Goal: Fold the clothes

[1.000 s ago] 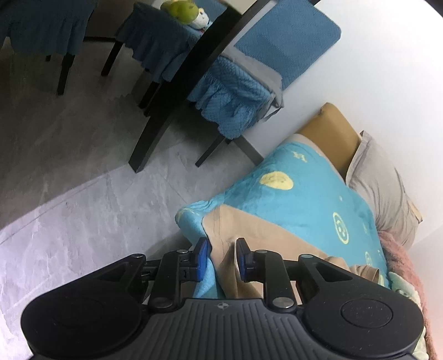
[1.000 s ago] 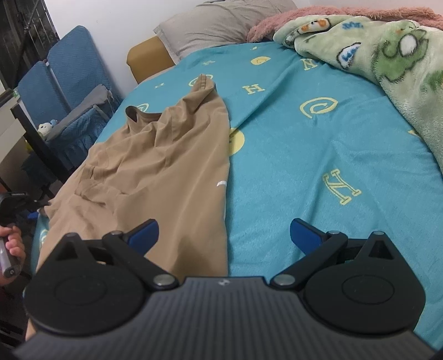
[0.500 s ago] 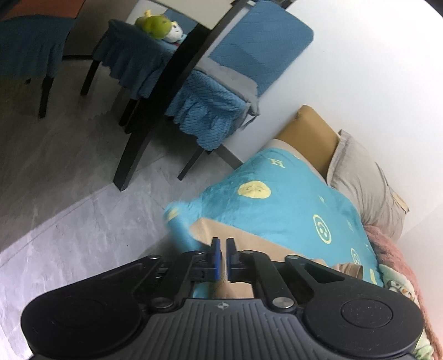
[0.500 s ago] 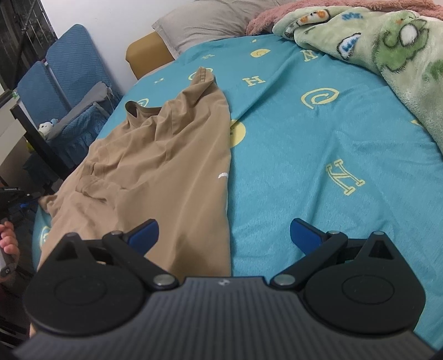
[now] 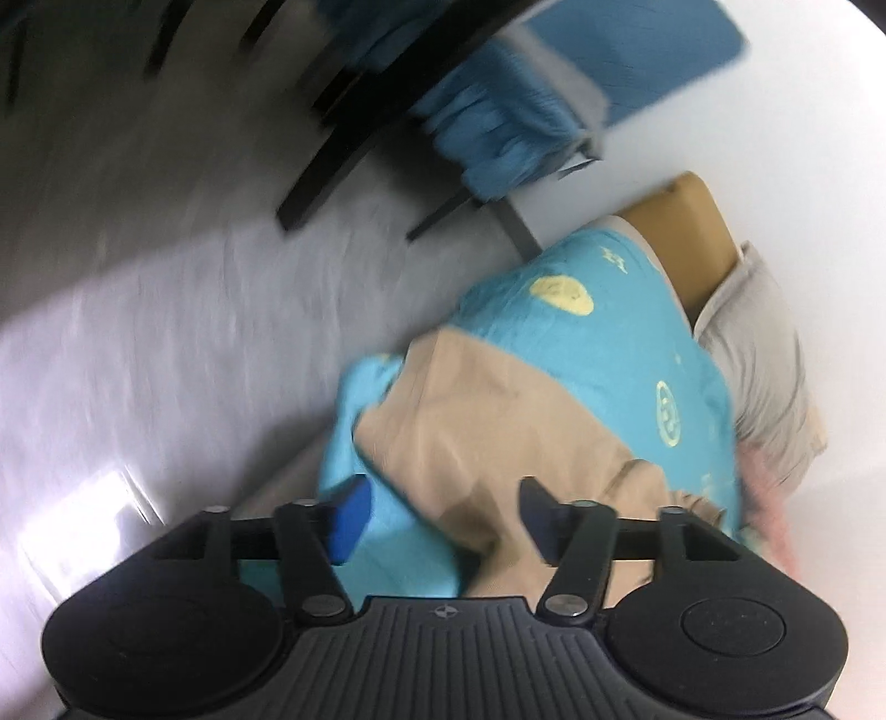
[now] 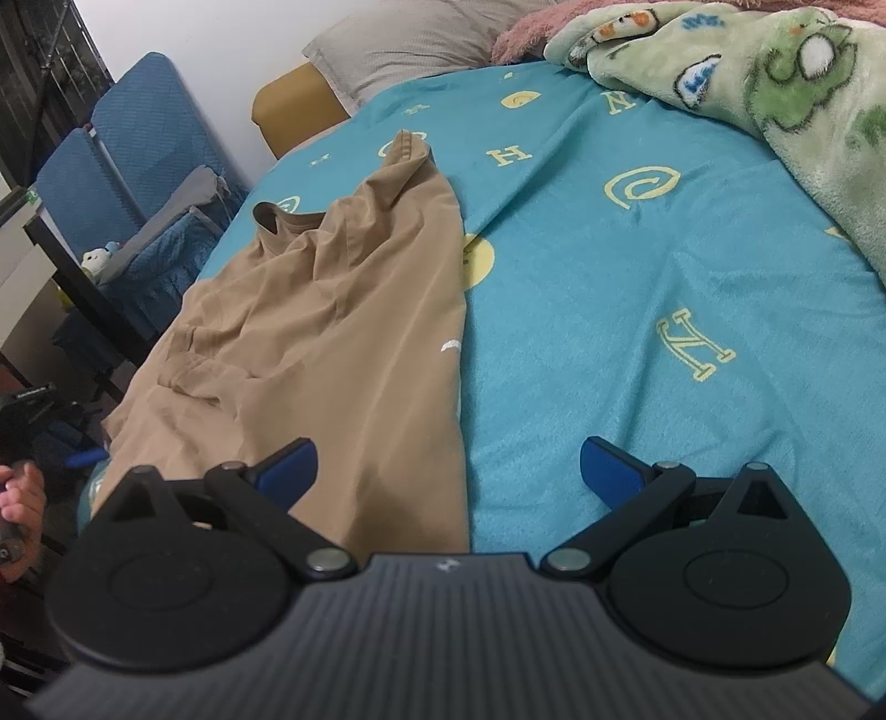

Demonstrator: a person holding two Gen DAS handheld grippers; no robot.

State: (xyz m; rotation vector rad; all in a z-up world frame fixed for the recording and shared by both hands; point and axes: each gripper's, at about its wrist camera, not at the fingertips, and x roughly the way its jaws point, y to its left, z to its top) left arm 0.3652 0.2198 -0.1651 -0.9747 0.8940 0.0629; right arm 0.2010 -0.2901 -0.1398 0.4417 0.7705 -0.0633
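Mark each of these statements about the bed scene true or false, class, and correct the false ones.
1. The tan shirt lies spread on the blue sheet. True.
2. The right claw is clamped on the shirt. False: its fingers stand wide apart, holding nothing.
3. A green cartoon blanket is bunched at the far right of the bed. True.
4. The left claw is shut. False: its fingers are apart, with shirt cloth lying between them.
5. A grey pillow sits at the head of the bed. True.
6. The shirt covers the pillow. False: they lie well apart.
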